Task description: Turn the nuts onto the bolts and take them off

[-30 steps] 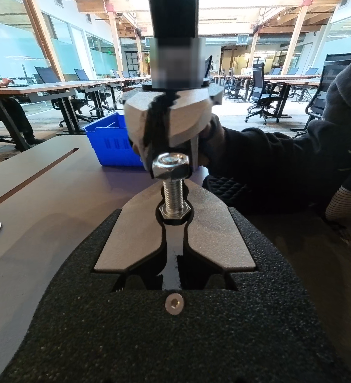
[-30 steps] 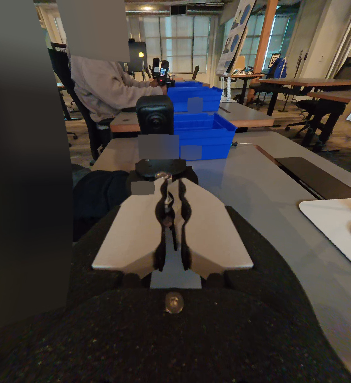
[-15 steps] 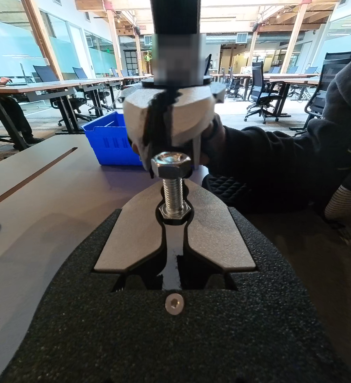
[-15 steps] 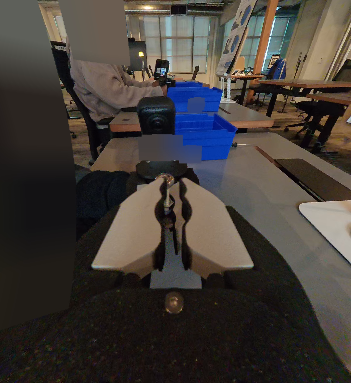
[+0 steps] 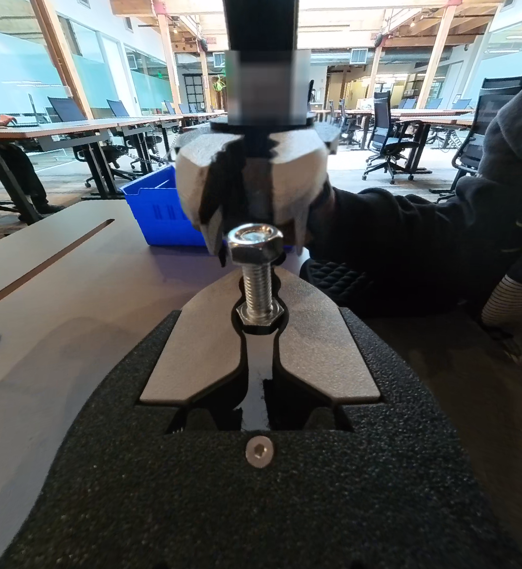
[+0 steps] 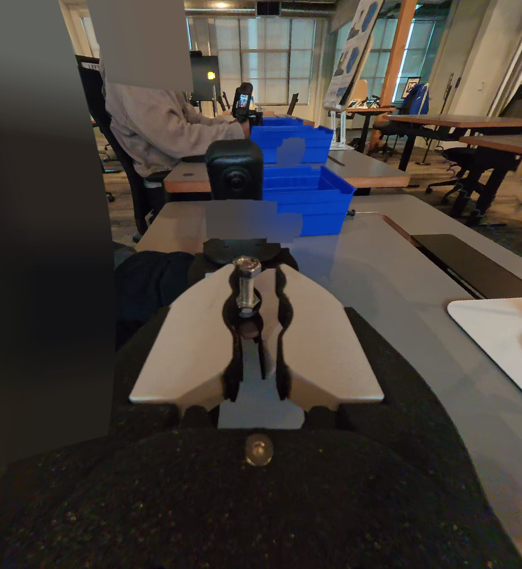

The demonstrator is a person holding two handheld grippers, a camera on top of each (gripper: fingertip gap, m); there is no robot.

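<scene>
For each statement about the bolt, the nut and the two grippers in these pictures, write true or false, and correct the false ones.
1. The left gripper clamps the bolt at its lower hex end. True.
2. The right gripper is shut tight on the nut. False: its jaws stand apart on either side of the bolt.
3. The nut sits at the top end of the thread. True.
4. The bolt lies flat on the table. False: it is held upright above the table.
5. A red bin stands on the table. False: the bin is blue.
</scene>
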